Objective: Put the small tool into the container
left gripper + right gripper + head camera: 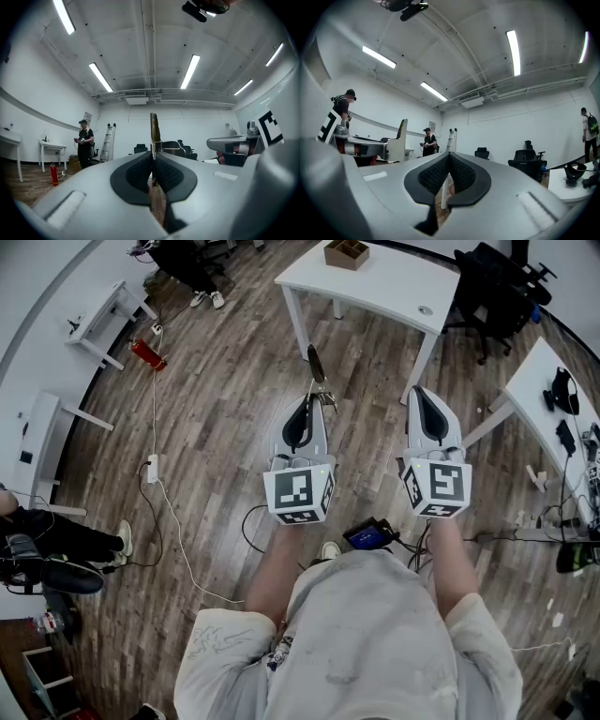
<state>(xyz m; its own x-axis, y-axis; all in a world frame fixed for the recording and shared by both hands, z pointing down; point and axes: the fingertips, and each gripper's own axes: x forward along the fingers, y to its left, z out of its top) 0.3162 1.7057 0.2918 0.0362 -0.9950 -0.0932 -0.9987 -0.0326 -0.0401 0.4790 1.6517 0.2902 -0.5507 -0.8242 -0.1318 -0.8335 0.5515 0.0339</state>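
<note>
Mid-carry, it seems: the left tongs (312, 401) clamp a thin dark metal small tool (315, 364), the right tongs (424, 395) are pressed together empty, and next comes reaching the brown wooden container (346, 253) on the white worktop (398, 287).

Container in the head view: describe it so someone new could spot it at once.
Start at the white table at the top centre of the picture. Near its left end sits a small open wooden box with dividers inside. It is the only brown, raised thing on that white top.

Open floor (234, 390) leads to the white table (394, 285) bearing the container (346, 253).
</note>
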